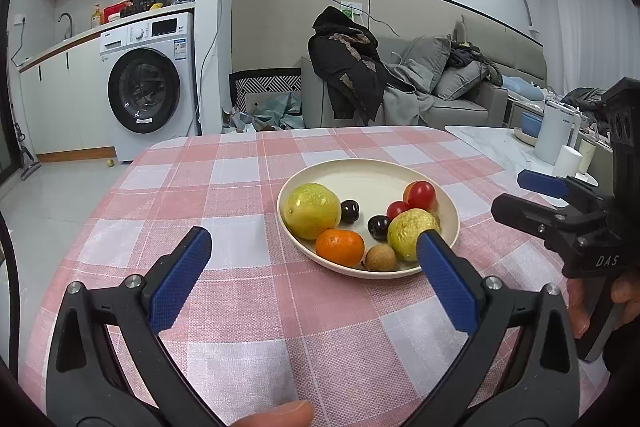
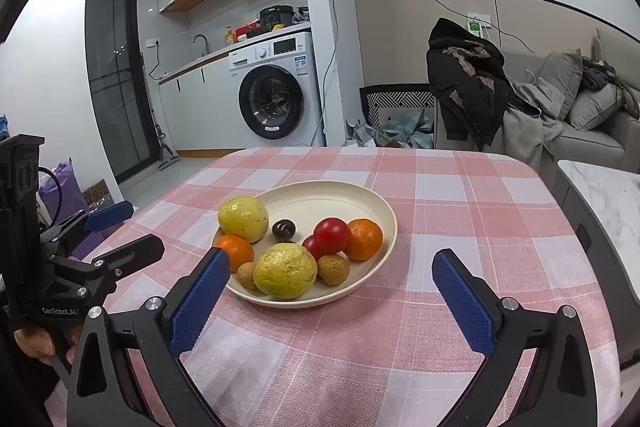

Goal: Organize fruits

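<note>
Hovering spread wide and empty above the pink checked tablecloth [image 2: 460, 195], both the left gripper [image 1: 314, 251] and right gripper [image 2: 330, 273] face the cream plate [image 2: 320, 193] of guavas, tangerines, tomatoes

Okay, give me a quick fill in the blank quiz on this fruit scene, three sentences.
1. All the fruit sits on one cream-coloured ____.
2. The tablecloth is checked in white and ____.
3. The left gripper and the right gripper both have their fingers ____, gripping nothing.

Missing words: plate; pink; open
</note>
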Tool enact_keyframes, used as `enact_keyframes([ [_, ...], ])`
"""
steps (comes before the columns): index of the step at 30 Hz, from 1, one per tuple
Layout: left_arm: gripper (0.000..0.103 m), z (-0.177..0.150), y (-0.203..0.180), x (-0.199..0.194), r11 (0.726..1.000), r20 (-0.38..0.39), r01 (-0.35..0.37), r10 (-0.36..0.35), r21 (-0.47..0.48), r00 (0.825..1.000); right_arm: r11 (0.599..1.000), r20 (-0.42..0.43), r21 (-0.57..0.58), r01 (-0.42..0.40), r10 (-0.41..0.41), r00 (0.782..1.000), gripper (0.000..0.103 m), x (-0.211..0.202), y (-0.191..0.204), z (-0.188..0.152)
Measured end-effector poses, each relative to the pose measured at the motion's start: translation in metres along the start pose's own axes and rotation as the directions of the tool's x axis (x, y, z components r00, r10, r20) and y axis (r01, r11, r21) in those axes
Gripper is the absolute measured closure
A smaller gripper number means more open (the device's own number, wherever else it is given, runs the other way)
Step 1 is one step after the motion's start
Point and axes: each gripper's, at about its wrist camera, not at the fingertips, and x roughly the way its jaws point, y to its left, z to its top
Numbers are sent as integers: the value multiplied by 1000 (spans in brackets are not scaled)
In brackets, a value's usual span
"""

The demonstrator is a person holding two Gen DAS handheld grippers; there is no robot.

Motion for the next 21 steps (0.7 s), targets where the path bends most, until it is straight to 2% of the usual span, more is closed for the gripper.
enact_keyframes([
  [21, 1, 0, 0, 0, 1000, 1, 1, -1, 9, 1000, 1000, 4, -2, 0, 0, 1000, 0, -2, 1, -1],
])
